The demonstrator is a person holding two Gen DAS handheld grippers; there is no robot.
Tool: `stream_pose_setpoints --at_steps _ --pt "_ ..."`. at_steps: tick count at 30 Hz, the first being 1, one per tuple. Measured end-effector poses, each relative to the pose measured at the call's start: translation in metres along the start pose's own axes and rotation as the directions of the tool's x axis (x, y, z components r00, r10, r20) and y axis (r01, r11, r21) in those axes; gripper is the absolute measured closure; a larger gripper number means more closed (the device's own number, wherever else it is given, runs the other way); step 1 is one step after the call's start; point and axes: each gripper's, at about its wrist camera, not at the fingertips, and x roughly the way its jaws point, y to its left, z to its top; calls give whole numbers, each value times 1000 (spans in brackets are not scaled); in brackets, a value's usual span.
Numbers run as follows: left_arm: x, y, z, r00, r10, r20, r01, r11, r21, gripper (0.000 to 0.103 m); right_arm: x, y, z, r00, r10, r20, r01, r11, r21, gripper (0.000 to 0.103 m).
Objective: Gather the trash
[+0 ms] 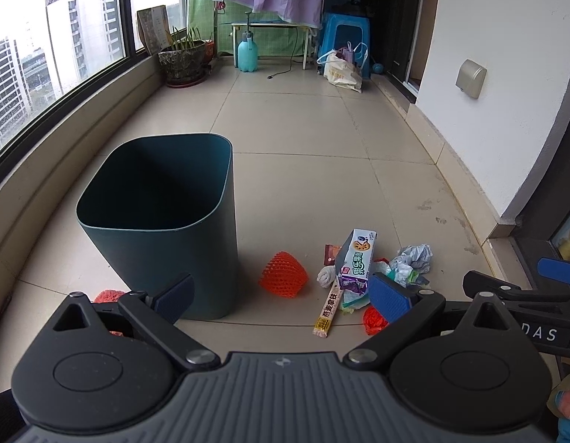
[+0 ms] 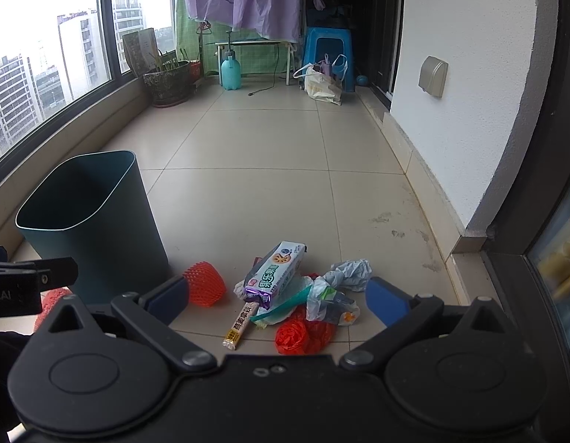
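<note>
A dark teal waste bin (image 1: 163, 229) (image 2: 92, 229) stands upright on the tiled floor, its inside dark. Right of it lies a trash pile: an orange foam net (image 1: 285, 275) (image 2: 205, 284), a white-and-purple snack box (image 1: 355, 262) (image 2: 275, 273), a thin yellow stick wrapper (image 1: 327, 310) (image 2: 240, 326), crumpled pale paper (image 1: 414, 258) (image 2: 353, 273) and a red plastic bag (image 2: 303, 334) (image 1: 375, 319). My left gripper (image 1: 281, 295) hovers open and empty just before the bin and the pile. My right gripper (image 2: 277, 299) is open over the pile, nothing between its fingers.
Another orange net (image 1: 109, 295) lies left of the bin. A curved window sill (image 1: 63, 155) runs along the left, a white wall (image 2: 469, 92) on the right. Far back stand a plant pot (image 1: 183, 61), a teal sprayer bottle (image 1: 247, 51), a blue stool (image 1: 345, 37) and bags (image 1: 342, 70).
</note>
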Motion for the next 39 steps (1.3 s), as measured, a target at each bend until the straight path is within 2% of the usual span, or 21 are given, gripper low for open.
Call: stream_pose_setpoints --at_steps 7,13,20,23,27,32,35,37,39 --pt "0 8 3 999 -33 -14 33 999 -29 2 2 0 -1 1000 0 -4 0 1000 1 1" --pt "1 12 5 999 -25 -27 24 998 -52 2 2 0 -1 1000 -1 -4 1 1000 1 1" --pt "1 17 18 999 30 -34 -31 999 -42 2 3 0 -1 1000 -8 -12 8 1000 -1 1" --pt "-1 31 34 999 50 -18 -51 997 -56 2 6 1 4 1000 -12 -26 12 1000 -4 1" --pt "1 63 65 993 115 9 -114 990 -82 2 8 0 16 999 -26 -30 26 999 -27 1" --pt "15 102 94 974 223 23 -220 970 -108 2 26 -4 41 997 -18 -78 11 996 -85 1" --pt "35 132 109 961 276 -18 -275 951 -142 2 40 -4 56 996 -16 -86 6 993 -116 1" --pt "55 151 117 940 337 -58 -342 928 -145 2 53 -4 65 996 -14 -86 3 992 -128 1" --pt "76 170 121 933 346 -99 -358 921 -153 2 66 -5 72 995 6 -102 -19 992 -129 1"
